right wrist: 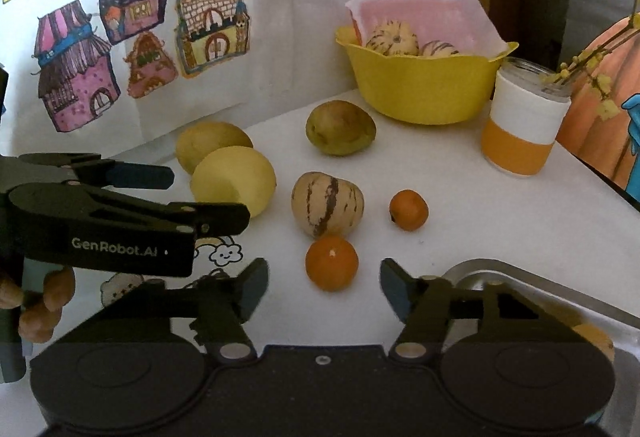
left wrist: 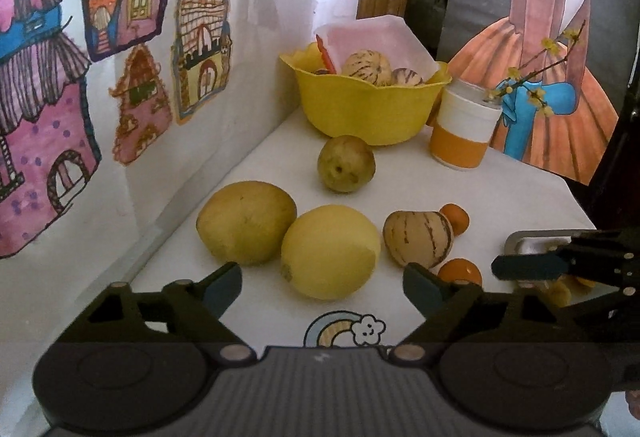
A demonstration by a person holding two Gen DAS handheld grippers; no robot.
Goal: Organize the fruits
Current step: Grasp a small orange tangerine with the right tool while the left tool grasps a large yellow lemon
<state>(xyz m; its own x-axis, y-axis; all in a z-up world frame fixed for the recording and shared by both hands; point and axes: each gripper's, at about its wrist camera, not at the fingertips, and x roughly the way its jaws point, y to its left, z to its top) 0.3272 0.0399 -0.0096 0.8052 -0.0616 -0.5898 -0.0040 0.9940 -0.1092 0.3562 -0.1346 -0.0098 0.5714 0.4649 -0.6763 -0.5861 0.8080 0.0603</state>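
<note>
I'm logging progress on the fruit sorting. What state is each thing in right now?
Left tongs: open, empty.
Right tongs: open, empty.
Yellow plastic bowl: upright, holds two striped melons.
Big round yellow fruit: loose on the table.
Striped cream melon: loose on the table.
Small orange fruit: loose, ahead of the right tongs.

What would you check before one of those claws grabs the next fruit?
1. Right gripper open and holding nothing: ok.
2. Left gripper open and holding nothing: ok.
3. Small orange fruit lined up between the right fingers: ok.
4. Striped fruit close behind it, could get bumped: not ok.
5. Room left in the yellow bowl, which already holds striped fruits: cannot tell.
6. Left gripper clear of the right one's path: ok, it sits off to the side.
</note>
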